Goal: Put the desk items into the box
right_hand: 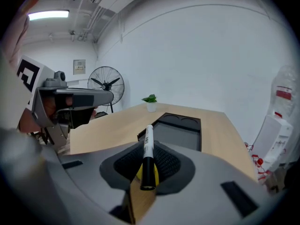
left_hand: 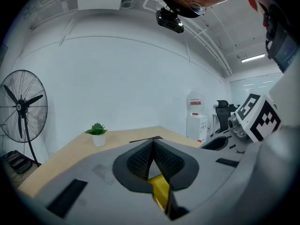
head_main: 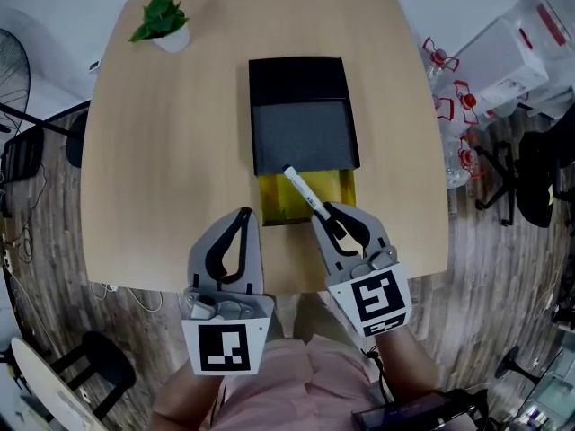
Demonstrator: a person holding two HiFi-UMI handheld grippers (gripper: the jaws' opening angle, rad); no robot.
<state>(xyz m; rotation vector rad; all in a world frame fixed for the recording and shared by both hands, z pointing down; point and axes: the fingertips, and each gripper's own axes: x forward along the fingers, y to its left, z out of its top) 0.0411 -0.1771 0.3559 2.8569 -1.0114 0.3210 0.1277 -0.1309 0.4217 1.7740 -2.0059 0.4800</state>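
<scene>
A black box [head_main: 301, 115] [right_hand: 180, 128] lies on the wooden table, its grey inside facing up. A yellow pad [head_main: 305, 197] lies against the box's near edge. My right gripper [head_main: 328, 212] [right_hand: 146, 168] is shut on a white marker with a black cap [head_main: 304, 193] [right_hand: 147, 156], which points toward the box and hangs over the yellow pad. My left gripper [head_main: 243, 215] [left_hand: 152, 161] hovers just left of the pad, jaws shut with nothing between them; a strip of yellow [left_hand: 159, 191] shows below the jaws.
A small potted plant [head_main: 163, 21] [left_hand: 97, 134] [right_hand: 150, 102] stands at the table's far left corner. A fan [left_hand: 21, 111] stands left of the table. Office chairs [head_main: 530, 173] and white bins [head_main: 521, 43] crowd the right side. The table's near edge [head_main: 287, 285] lies under both grippers.
</scene>
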